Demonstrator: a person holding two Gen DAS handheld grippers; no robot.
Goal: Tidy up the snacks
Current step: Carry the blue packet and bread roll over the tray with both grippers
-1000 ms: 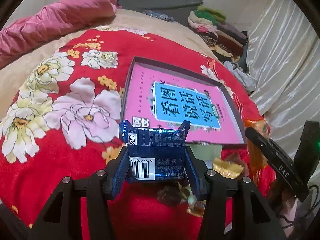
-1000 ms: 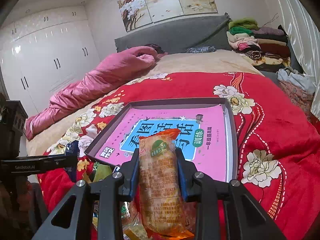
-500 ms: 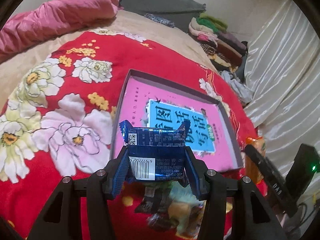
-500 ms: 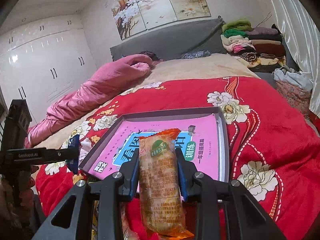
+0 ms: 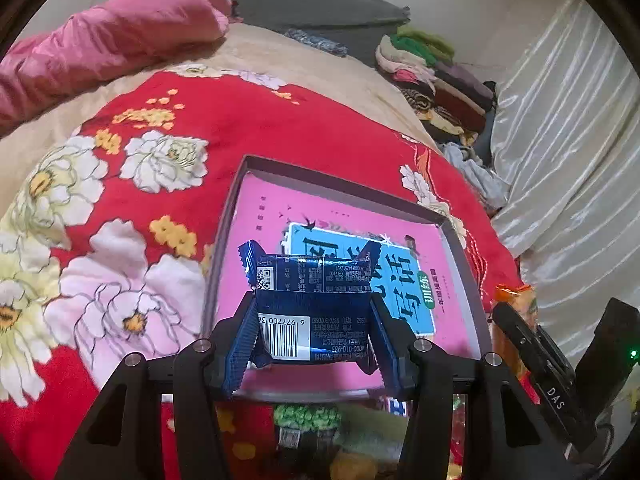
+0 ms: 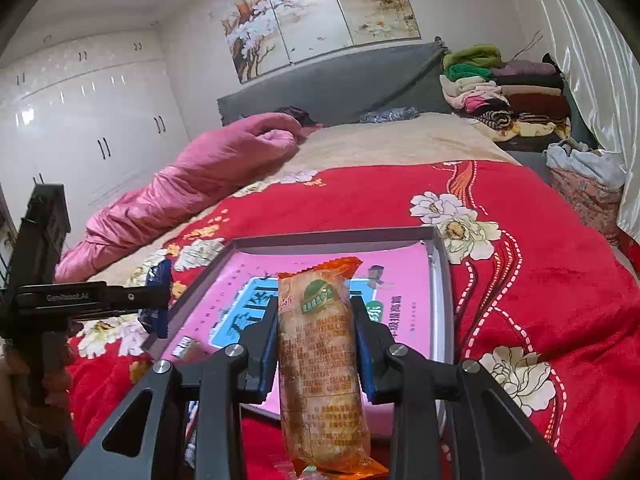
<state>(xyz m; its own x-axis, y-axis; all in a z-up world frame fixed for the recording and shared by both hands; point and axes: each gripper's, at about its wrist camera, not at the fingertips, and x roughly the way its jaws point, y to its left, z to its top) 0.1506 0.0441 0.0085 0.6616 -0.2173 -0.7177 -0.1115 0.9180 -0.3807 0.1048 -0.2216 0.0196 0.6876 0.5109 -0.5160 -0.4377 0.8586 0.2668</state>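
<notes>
The left gripper (image 5: 312, 312) is clamping a dark blue foil snack packet (image 5: 312, 312) between its jaws, hanging above the near edge of a shallow grey box lid (image 5: 460, 248) lined with a pink booklet (image 5: 264, 220) on a red floral blanket (image 5: 240, 128). The right gripper (image 6: 318, 340) is squeezing a long orange-wrapped pastry packet (image 6: 320, 340) lengthwise, nearly closed, over the same lid's near edge

My left tool (image 5: 314, 322) grips a dark blue snack packet (image 5: 312, 304), barcode facing me, held crosswise above the grey tray (image 5: 232, 216) with its pink book; my right tool (image 6: 316, 344) clamps an orange-wrapped bun (image 6: 320, 360) lengthwise over that tray's near edge
</notes>
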